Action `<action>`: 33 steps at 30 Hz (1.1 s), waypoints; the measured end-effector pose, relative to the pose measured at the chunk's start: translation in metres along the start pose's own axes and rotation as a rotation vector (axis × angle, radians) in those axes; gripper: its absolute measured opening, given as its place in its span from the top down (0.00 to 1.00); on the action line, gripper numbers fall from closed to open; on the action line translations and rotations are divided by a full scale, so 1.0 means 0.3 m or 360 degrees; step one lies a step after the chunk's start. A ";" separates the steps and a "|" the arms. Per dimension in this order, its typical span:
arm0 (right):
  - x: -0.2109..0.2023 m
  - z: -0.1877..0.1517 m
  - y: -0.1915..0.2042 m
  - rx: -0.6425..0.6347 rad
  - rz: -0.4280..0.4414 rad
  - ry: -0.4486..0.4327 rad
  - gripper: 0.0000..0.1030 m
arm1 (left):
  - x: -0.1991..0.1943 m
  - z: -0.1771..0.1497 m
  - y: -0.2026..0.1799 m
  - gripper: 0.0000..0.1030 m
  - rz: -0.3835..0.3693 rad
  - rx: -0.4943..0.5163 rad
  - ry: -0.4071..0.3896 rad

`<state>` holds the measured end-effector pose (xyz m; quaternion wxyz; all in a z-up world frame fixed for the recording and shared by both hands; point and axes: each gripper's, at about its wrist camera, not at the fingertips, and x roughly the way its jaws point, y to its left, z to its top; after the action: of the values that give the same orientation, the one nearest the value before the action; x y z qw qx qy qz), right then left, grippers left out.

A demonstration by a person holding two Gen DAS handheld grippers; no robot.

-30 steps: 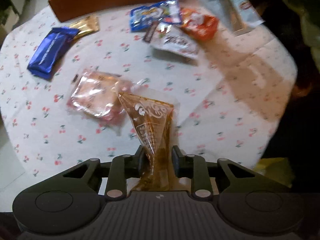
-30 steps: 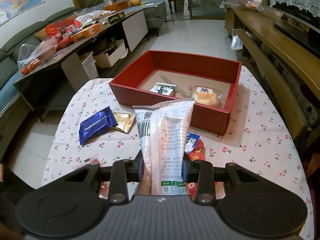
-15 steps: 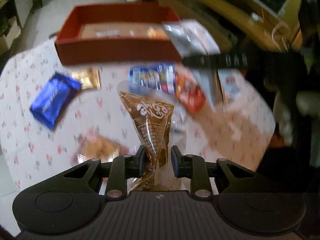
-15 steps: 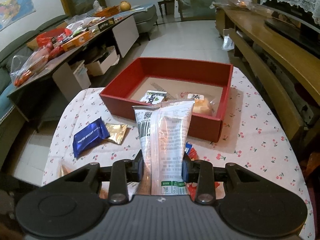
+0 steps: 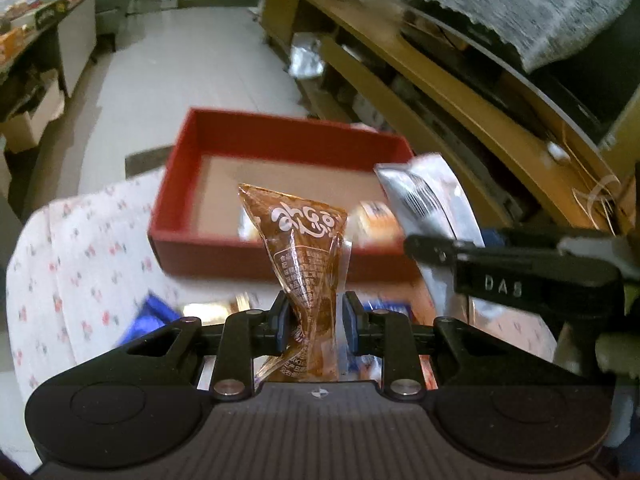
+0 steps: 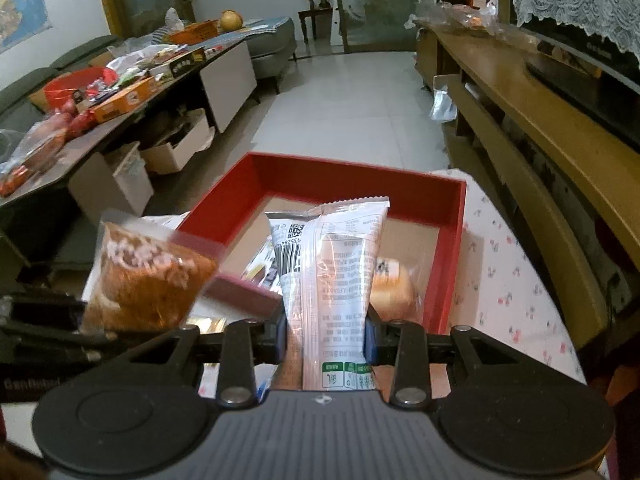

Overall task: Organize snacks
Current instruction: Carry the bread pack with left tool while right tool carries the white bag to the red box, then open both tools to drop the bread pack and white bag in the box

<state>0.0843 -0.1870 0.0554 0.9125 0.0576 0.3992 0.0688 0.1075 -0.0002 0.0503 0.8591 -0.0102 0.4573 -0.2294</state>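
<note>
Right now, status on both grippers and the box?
Left gripper shut on brown packet. Right gripper shut on white packet. Both short of red box, which holds a bun. Nothing blocking.

Dim indoor light, motion blur, fisheye-bent edges

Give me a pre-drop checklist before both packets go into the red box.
1. Left gripper clamped on the brown snack packet: ok.
2. Right gripper clamped on the white snack packet: ok.
3. Free floor in the red box: ok, bare cardboard at the back; a bun packet and a small packet lie near the front.
4. Packets over the box opening: cannot tell; both grippers look short of the near wall.
5. Clearance between the grippers: cannot tell; they are close side by side.
6. Tablecloth flat beside the box: ok.
</note>
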 end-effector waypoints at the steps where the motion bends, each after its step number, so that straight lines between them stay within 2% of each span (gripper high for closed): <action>1: 0.018 0.018 -0.001 -0.0001 -0.0006 0.0000 0.48 | 0.012 0.021 0.006 0.67 0.0003 -0.0002 -0.0005; 8: 0.141 0.118 -0.003 -0.0026 -0.0030 0.0003 0.48 | 0.114 0.157 0.023 0.66 0.0062 0.0021 -0.0045; 14: 0.240 0.159 -0.041 -0.0016 -0.0071 0.0028 0.48 | 0.206 0.220 0.043 0.66 0.0100 0.0027 -0.0042; 21: 0.335 0.172 -0.047 -0.0042 -0.0088 0.0065 0.48 | 0.288 0.258 0.056 0.65 0.0130 0.0036 -0.0037; 28: 0.409 0.161 -0.054 -0.0052 -0.0103 0.0101 0.48 | 0.366 0.241 0.090 0.66 0.0162 0.0006 0.0052; 33: 0.430 0.155 -0.052 -0.0067 -0.0114 0.0108 0.47 | 0.378 0.239 0.096 0.65 0.0178 0.0001 0.0069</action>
<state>0.2067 -0.1825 -0.0086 0.9013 0.0218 0.4302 0.0464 0.2293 -0.0340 -0.0031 0.8605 0.0205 0.4757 -0.1813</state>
